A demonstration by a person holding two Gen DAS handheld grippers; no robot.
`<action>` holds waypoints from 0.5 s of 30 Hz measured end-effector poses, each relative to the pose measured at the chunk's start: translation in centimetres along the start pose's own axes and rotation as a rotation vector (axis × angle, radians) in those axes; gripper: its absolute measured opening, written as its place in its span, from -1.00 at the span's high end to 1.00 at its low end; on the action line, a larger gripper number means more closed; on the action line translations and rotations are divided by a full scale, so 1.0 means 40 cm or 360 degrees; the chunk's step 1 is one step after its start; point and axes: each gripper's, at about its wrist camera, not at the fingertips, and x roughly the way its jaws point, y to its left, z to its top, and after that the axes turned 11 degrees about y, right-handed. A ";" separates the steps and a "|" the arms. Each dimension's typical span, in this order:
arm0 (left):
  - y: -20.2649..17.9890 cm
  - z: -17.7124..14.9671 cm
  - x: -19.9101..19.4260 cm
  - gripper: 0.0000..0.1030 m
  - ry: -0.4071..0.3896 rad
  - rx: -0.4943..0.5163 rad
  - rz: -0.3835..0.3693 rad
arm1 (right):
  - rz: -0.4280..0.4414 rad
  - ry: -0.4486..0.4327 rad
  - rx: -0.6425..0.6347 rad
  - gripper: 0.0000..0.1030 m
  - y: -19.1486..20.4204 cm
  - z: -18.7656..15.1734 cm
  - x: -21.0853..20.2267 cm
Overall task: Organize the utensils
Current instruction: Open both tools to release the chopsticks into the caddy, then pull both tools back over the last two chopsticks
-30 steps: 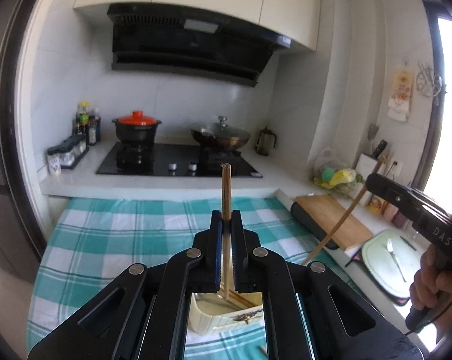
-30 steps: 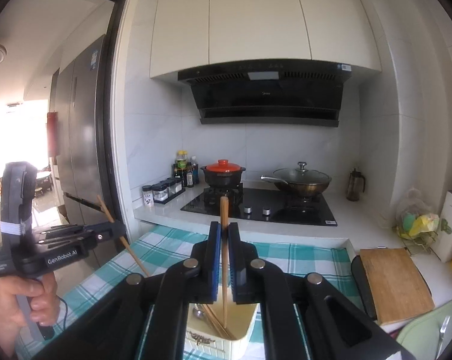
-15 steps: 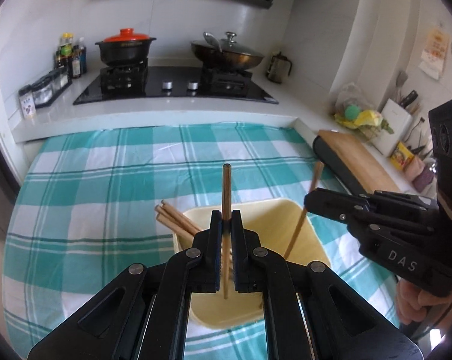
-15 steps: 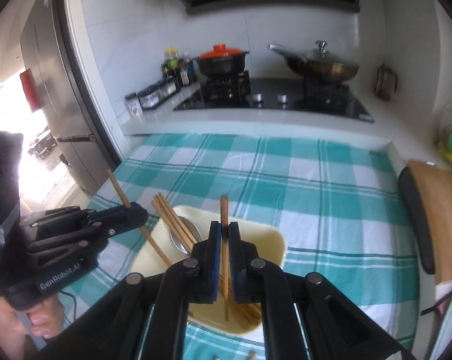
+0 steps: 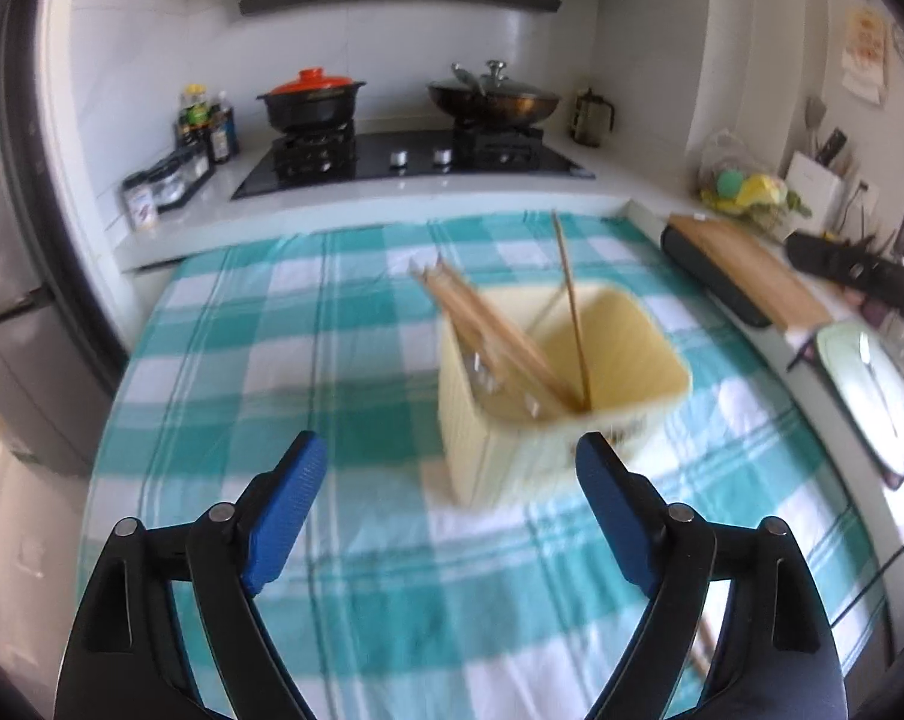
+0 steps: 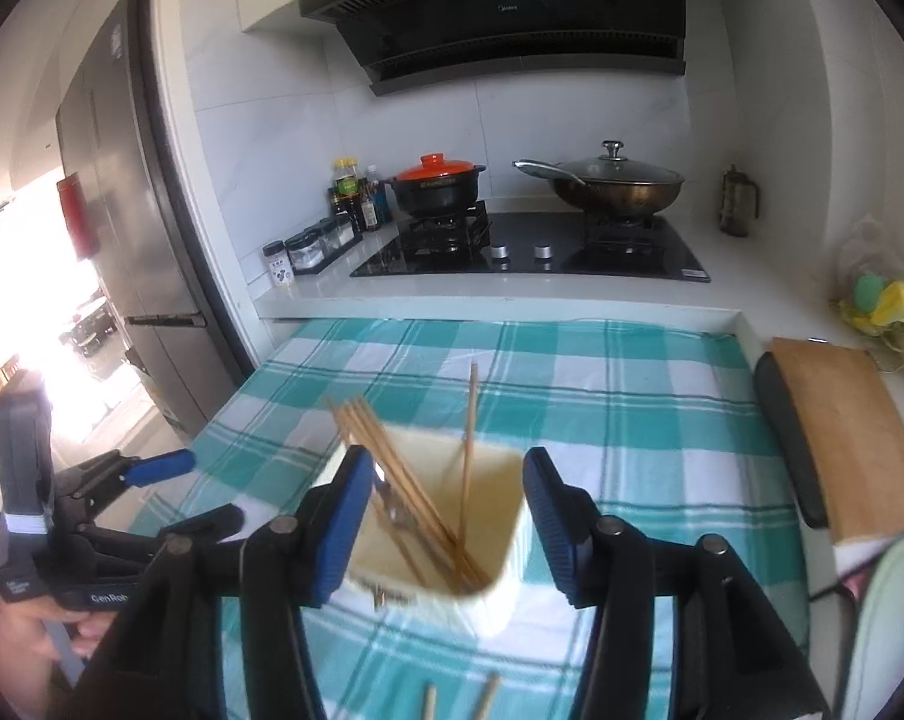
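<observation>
A pale yellow utensil holder (image 5: 511, 450) (image 6: 508, 546) stands on the checked cloth. In it lean a bundle of wooden chopsticks (image 5: 487, 330) (image 6: 392, 462), one more upright chopstick (image 5: 571, 312) (image 6: 468, 438) and some metal cutlery (image 5: 481, 375). My left gripper (image 5: 452, 456) (image 6: 194, 492) is just short of the holder, its jaws opening wide with nothing between them. My right gripper (image 6: 446, 468) is over the holder's near side, its jaws also opening and gripping nothing; part of it shows at the right edge (image 5: 859, 276). Two loose chopsticks (image 6: 457, 699) lie on the cloth nearer to me.
Behind the cloth is a hob (image 6: 529, 246) with a red-lidded pot (image 6: 440, 183) and a lidded wok (image 6: 619, 186). A wooden cutting board (image 6: 841, 438) and a pale plate (image 5: 865, 384) lie on the right. A fridge (image 6: 128, 228) stands at the left.
Each gripper was shut on one upright chopstick over the holder. Both have opened and let go, the chopsticks now stand in the holder, and both grippers have drawn back from it.
</observation>
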 end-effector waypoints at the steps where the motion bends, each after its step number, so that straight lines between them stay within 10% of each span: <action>1: -0.002 -0.048 -0.006 -0.68 0.0027 -0.0016 0.0008 | -0.0025 0.0001 -0.0011 -0.10 0.003 -0.030 -0.022; 15: -0.089 -0.330 -0.072 -0.68 -0.0003 -0.0124 0.0140 | -0.0267 0.0017 0.0091 -0.11 0.069 -0.524 -0.176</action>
